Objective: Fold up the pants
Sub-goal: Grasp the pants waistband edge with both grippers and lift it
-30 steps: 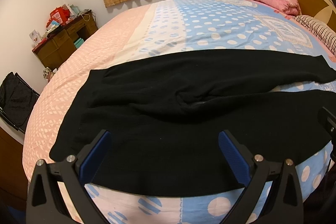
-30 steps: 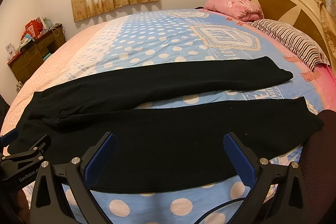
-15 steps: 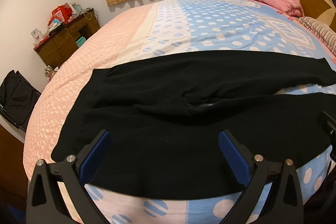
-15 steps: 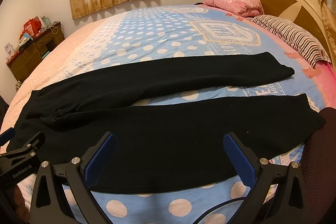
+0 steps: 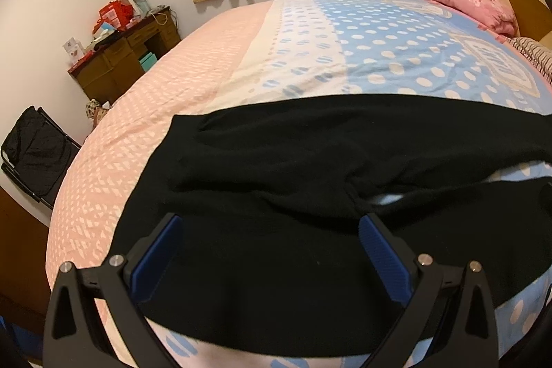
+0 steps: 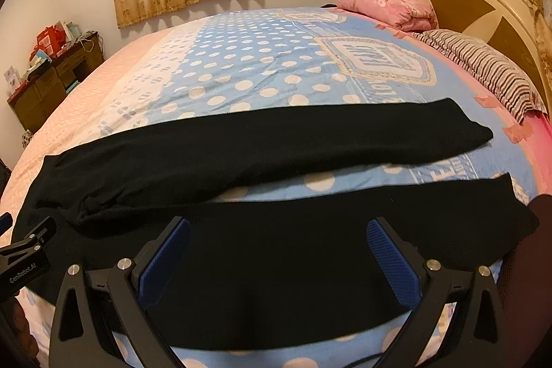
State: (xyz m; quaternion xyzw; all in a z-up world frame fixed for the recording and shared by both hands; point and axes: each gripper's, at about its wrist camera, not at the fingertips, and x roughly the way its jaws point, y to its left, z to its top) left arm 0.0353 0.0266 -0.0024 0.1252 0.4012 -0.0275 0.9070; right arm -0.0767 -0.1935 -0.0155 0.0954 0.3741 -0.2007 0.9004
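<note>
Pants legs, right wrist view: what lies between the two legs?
In the right wrist view, only a bare strip of blue polka-dot bedspread separates the far leg and near leg of the pants.

In the left wrist view the pants (image 5: pixel 276 195) run off the right edge — leg ends unseen; desk (image 5: pixel 117 57) clutter is too small to identify.
</note>
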